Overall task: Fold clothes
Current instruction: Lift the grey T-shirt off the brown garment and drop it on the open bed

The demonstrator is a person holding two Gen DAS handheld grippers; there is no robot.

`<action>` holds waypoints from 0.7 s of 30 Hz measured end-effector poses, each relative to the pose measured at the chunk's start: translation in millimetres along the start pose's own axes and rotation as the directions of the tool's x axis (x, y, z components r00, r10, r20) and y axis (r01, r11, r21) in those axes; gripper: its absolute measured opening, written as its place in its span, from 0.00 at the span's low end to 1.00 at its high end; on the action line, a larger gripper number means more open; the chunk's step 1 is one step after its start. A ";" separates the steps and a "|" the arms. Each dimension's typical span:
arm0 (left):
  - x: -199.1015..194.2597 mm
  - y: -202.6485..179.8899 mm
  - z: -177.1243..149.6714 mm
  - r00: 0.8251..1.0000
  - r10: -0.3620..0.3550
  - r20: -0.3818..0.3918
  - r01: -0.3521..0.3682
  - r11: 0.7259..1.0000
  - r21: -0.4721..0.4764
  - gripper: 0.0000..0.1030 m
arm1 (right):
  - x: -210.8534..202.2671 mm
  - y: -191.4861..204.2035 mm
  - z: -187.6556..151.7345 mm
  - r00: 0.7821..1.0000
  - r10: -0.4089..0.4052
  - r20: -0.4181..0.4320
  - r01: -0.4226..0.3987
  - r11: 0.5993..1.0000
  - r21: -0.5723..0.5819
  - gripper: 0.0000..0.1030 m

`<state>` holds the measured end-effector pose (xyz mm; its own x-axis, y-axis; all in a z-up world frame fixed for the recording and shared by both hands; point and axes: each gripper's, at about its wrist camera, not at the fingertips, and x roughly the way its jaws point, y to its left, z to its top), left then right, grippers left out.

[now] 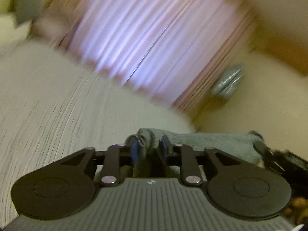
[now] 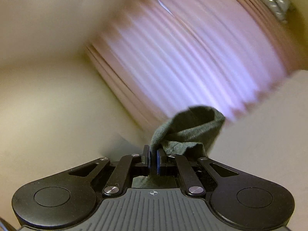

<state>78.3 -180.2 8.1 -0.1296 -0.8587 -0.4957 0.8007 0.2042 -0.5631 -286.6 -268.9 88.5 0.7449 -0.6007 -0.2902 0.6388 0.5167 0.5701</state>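
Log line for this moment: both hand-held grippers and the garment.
left hand-held gripper: jaws apart, grey garment between | right hand-held gripper: shut on grey garment | garment: lifted, stretched between grippers | backdrop: pink curtain, blurred

Backlit pink curtains (image 1: 138, 44), cream walls (image 2: 48, 77), apparently bedding (image 1: 48, 100)

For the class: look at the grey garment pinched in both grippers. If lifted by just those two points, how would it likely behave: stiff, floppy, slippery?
Probably floppy: the grey garment curls and folds over itself above the right gripper. Likely light, since a thin pinched edge carries it. It may slip from the left gripper, whose pads look less tightly closed on the bunched cloth.
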 end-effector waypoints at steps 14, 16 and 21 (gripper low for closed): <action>32.6 -28.6 -194.5 0.878 0.284 -0.386 -0.270 0.959 0.090 0.26 | -104.6 -155.5 -112.7 0.803 -0.457 -0.382 0.452 0.885 -0.109 0.77; 29.5 -39.9 -208.0 0.862 0.308 -0.402 -0.282 0.952 0.122 0.26 | -105.3 -164.7 -127.8 0.771 -0.470 -0.431 0.457 0.878 -0.139 0.77; 21.8 -68.7 -222.3 0.850 0.353 -0.390 -0.270 0.929 0.252 0.37 | -93.1 -167.5 -156.8 0.723 -0.479 -0.499 0.451 0.873 -0.184 0.77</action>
<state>-109.6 -108.5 -111.0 -0.0558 -0.4749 -0.8783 0.9266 0.3031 -0.2227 -432.8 -203.9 -100.5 0.3287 -0.3772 -0.8658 0.9293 0.2927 0.2253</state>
